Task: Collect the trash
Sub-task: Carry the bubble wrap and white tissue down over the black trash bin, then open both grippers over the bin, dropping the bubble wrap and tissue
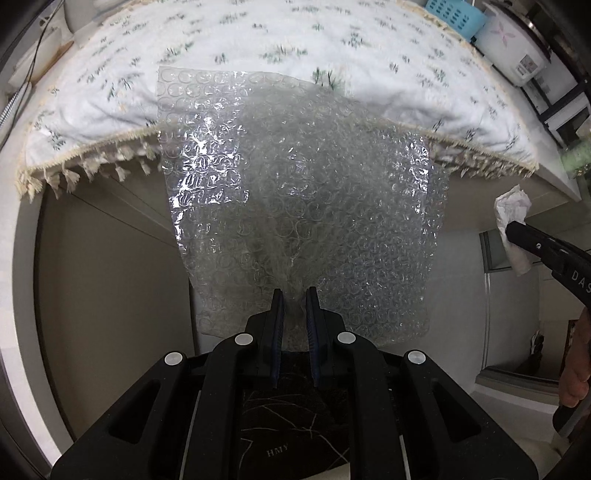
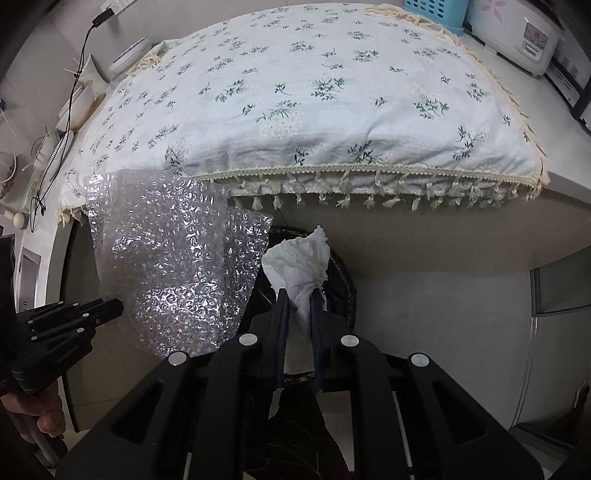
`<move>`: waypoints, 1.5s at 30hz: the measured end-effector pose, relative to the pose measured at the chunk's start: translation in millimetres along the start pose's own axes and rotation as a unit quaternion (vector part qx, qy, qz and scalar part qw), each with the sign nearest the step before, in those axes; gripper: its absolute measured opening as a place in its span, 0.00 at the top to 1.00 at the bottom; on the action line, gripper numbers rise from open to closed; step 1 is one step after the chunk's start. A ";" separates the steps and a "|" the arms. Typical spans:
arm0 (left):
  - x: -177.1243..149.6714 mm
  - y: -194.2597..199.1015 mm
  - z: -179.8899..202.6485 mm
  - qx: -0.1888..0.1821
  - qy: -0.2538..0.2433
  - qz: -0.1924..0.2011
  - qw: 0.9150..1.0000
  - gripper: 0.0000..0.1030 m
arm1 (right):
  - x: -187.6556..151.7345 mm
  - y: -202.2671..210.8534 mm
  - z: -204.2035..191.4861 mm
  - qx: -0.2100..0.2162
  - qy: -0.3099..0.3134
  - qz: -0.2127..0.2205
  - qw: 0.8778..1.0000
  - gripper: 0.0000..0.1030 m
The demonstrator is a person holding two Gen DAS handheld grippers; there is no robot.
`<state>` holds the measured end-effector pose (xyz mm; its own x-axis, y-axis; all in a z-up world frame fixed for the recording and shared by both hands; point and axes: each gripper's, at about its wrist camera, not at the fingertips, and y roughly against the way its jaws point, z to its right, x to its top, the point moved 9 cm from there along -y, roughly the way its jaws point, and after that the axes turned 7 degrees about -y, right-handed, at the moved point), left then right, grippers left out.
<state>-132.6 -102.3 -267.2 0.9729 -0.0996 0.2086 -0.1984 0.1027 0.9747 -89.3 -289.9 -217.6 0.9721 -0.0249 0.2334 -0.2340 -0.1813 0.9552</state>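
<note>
My left gripper [image 1: 294, 295] is shut on a clear sheet of bubble wrap [image 1: 332, 206], held in the air in front of the table edge. The sheet also shows in the right wrist view [image 2: 170, 266], with the left gripper [image 2: 110, 308] at its lower left. My right gripper [image 2: 298, 295] is shut on a crumpled white tissue [image 2: 301, 264], held below the table edge over a dark round bin [image 2: 343, 280]. In the left wrist view the tissue [image 1: 511, 221] and the right gripper [image 1: 517, 229] sit at the far right.
A table with a white floral cloth with tassels [image 2: 314, 92] fills the upper view. A blue basket [image 2: 436, 11] and a white rice cooker [image 2: 517, 33] stand at its back right. Cables [image 2: 74, 81] and small items lie at its left. Pale cabinet fronts [image 2: 443, 266] are below.
</note>
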 end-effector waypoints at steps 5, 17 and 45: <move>-6.7 -26.0 1.1 0.010 -0.002 -0.019 1.000 0.89 | -10.1 -19.3 6.1 -0.001 -0.003 -0.014 1.000 0.90; -6.8 -74.8 4.4 0.036 -0.010 -0.055 0.998 0.89 | -8.0 -37.1 5.7 0.003 -0.001 -0.027 1.000 0.90; 26.9 -22.7 9.8 -0.015 0.002 0.070 0.997 0.37 | -16.7 -45.2 -7.9 0.001 0.005 -0.038 0.999 0.89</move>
<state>-103.1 -117.1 -282.9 0.9362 -0.0777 0.3428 -0.3296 0.1440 0.9331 -95.1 -273.5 -263.2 0.9868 -0.0020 0.1617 -0.1593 -0.1839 0.9699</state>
